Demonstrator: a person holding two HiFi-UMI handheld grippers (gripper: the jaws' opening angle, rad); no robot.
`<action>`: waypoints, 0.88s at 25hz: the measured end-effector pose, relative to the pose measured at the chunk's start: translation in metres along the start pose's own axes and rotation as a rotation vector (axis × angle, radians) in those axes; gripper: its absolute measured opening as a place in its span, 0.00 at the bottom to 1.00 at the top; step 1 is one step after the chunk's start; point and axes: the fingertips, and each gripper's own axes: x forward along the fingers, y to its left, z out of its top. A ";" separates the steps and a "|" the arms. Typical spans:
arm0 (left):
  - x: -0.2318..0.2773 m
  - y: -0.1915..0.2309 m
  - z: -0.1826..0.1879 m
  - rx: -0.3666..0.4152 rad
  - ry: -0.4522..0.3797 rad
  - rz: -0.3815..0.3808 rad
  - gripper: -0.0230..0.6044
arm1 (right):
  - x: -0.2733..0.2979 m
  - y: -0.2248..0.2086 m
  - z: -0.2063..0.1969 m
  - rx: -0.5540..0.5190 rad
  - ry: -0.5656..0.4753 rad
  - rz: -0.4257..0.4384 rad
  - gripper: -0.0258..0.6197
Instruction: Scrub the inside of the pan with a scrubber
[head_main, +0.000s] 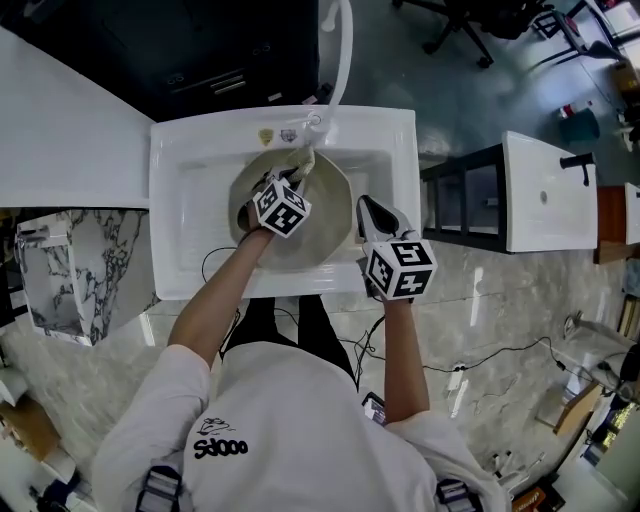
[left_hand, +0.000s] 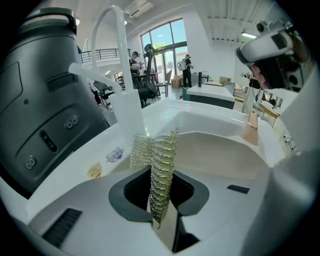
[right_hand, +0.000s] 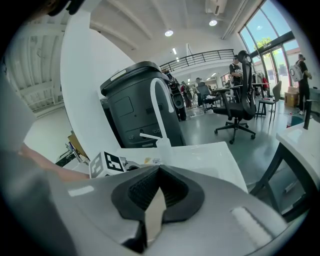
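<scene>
bright daylight pours through tall windows (left_hand: 162, 42) and ceiling lamps (right_hand: 169, 33) glow overhead; both gripper views bend hard at their dark rounded edges, near parts soft, white sink (head_main: 180, 200) slightly glaring.

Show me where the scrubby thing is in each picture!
Head view: the scrubber sits upper middle, at the pan's far edge, held by the left gripper.
Left gripper view: scrubber dead centre, pinched between the jaws.
Right gripper view: not in it.
Shared landmark: the white faucet.
</scene>
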 end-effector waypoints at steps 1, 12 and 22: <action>0.004 -0.003 0.000 -0.004 0.005 -0.013 0.14 | -0.001 -0.001 -0.002 0.000 0.004 -0.003 0.05; 0.035 -0.028 0.016 -0.044 -0.016 -0.121 0.14 | -0.022 -0.017 -0.011 0.033 0.001 -0.069 0.05; 0.037 -0.081 0.031 -0.006 -0.085 -0.269 0.14 | -0.037 -0.020 -0.019 0.065 -0.003 -0.111 0.05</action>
